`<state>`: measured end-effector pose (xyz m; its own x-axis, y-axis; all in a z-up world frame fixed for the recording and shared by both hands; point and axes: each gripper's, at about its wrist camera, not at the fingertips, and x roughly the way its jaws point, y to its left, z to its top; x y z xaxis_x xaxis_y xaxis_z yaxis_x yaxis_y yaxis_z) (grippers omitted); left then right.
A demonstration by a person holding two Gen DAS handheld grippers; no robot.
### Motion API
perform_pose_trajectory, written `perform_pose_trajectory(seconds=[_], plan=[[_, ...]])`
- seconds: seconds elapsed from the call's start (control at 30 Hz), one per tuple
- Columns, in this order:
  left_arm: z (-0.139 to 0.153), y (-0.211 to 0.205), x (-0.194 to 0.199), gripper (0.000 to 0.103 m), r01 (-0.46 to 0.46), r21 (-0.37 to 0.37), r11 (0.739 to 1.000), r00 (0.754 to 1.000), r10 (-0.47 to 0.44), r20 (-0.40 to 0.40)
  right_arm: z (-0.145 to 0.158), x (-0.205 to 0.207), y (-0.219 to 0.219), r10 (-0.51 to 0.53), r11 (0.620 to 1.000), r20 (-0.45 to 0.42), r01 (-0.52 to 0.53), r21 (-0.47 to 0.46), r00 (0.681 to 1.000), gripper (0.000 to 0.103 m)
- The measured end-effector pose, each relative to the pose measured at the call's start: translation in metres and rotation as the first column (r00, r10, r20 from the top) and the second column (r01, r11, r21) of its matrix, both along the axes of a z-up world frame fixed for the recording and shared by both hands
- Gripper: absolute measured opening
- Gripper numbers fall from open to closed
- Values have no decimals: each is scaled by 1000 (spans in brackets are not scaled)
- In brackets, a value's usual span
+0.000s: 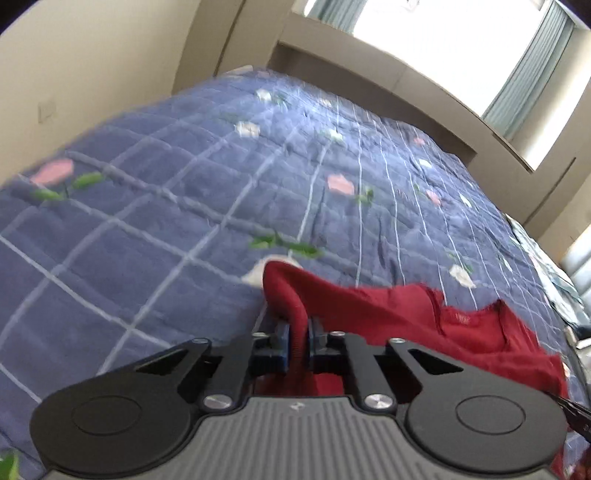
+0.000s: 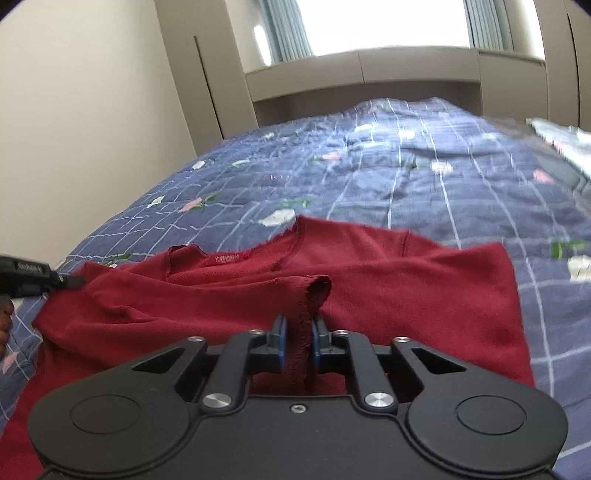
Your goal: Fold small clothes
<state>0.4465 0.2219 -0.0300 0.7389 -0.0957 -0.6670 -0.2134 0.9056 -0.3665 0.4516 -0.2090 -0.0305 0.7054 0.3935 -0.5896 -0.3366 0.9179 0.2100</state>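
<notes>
A small dark red shirt (image 2: 369, 280) lies partly lifted on a blue checked quilt (image 2: 406, 184), its neckline and label facing up. My right gripper (image 2: 298, 328) is shut on a bunched edge of the red shirt. My left gripper (image 1: 298, 330) is shut on another fold of the red shirt (image 1: 388, 314), which trails to the right over the quilt (image 1: 184, 203). The left gripper also shows at the left edge of the right wrist view (image 2: 70, 280), pinching the shirt's edge. The tip of the right gripper shows at the right edge of the left wrist view (image 1: 576, 413).
The quilt covers a bed that runs to a beige headboard shelf (image 2: 369, 74) under a bright window (image 2: 380, 22). A cream wall (image 2: 81, 129) stands on the left. A patterned pillow or cloth (image 2: 561, 140) lies at the bed's far right.
</notes>
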Motion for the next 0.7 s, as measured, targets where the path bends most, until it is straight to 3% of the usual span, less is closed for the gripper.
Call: perform_pose_trajectory(seconds=[0.1,0.17,0.27,0.4,0.43,0.5,0.53,0.57,0.6,0.7], plan=[[18,-17,-15,6,-29,131,991,993,14,117,7,-5,5,1,999,62,2,-39,998,11],[20,-25,-17,6,-43,193,980,991,17,133,6,-4,9,-2,997,69,7,-79,998,11],[9,-28,-7,6,-28,239,971,996,8,84,-2,2,11,-8,995,52,13,-102,999,10],[-3,-28,0,12,0,238,971,999,-10,38,-7,4,10,-8,995,29,11,-104,1000,13],[-3,-28,-1,17,3,249,969,999,-12,34,-6,3,10,-8,994,35,12,-113,999,20],[1,-30,-8,45,8,278,961,999,-19,35,-2,-1,10,-12,990,55,20,-137,998,46],[4,-33,-12,71,9,295,955,999,-23,43,0,-3,10,-10,989,68,20,-147,998,56],[7,-35,-18,86,3,314,950,998,-24,63,1,-4,11,-10,987,87,24,-159,996,77],[9,-38,-24,90,-7,338,941,996,-25,90,3,-5,12,-14,985,106,31,-167,994,89],[8,-50,-30,98,-9,400,917,995,-31,93,3,-2,21,-14,978,143,43,-204,990,95]])
